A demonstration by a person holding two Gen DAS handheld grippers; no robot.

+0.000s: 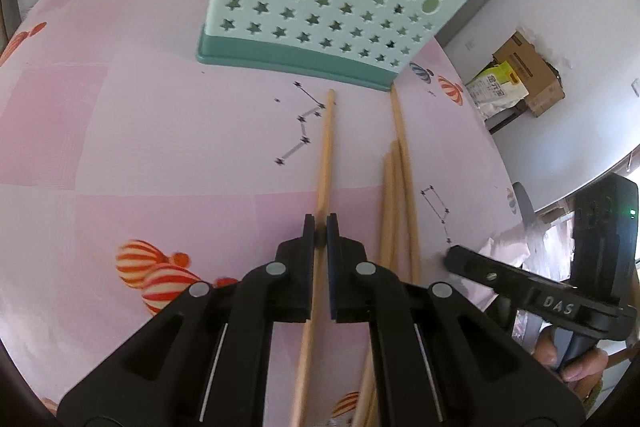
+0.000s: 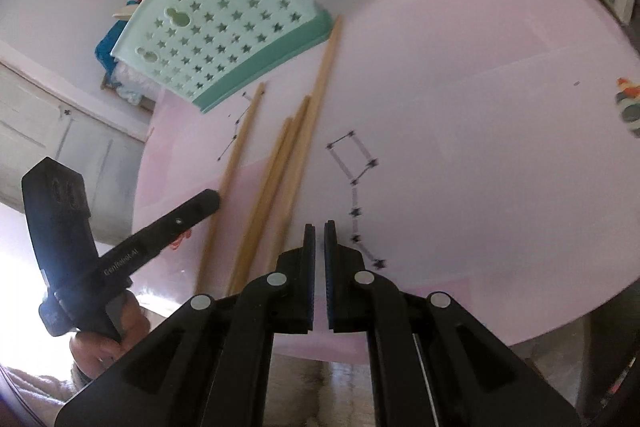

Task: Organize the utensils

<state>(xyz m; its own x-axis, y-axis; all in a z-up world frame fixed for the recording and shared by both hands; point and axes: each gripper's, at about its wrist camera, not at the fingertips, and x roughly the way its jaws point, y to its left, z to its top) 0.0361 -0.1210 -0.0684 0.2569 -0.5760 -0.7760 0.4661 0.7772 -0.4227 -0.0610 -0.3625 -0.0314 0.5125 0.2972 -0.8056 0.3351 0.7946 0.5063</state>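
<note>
Chopsticks (image 1: 394, 195) lying loose on the pink bench (image 1: 160, 127).
Left gripper (image 1: 320, 227) fingers pinch one chopstick (image 1: 327, 155); right gripper (image 2: 319, 227) fingers pressed together, empty.

The right gripper (image 2: 319, 227), black with dark blue pads, points down over the near edge of the round table covered in pale pink cloth printed with balloons and star lines (image 2: 460, 107), its jaws almost together with nothing between them. Just left of it lie four long light wooden chopsticks (image 2: 294, 155), running away toward a mint-green plastic utensil holder with star-shaped holes (image 2: 224, 31) that stands near the table's far left edge. The left gripper (image 2: 212, 201), also black, reaches in from the left, its tip beside the leftmost chopstick (image 2: 236, 163).
</note>
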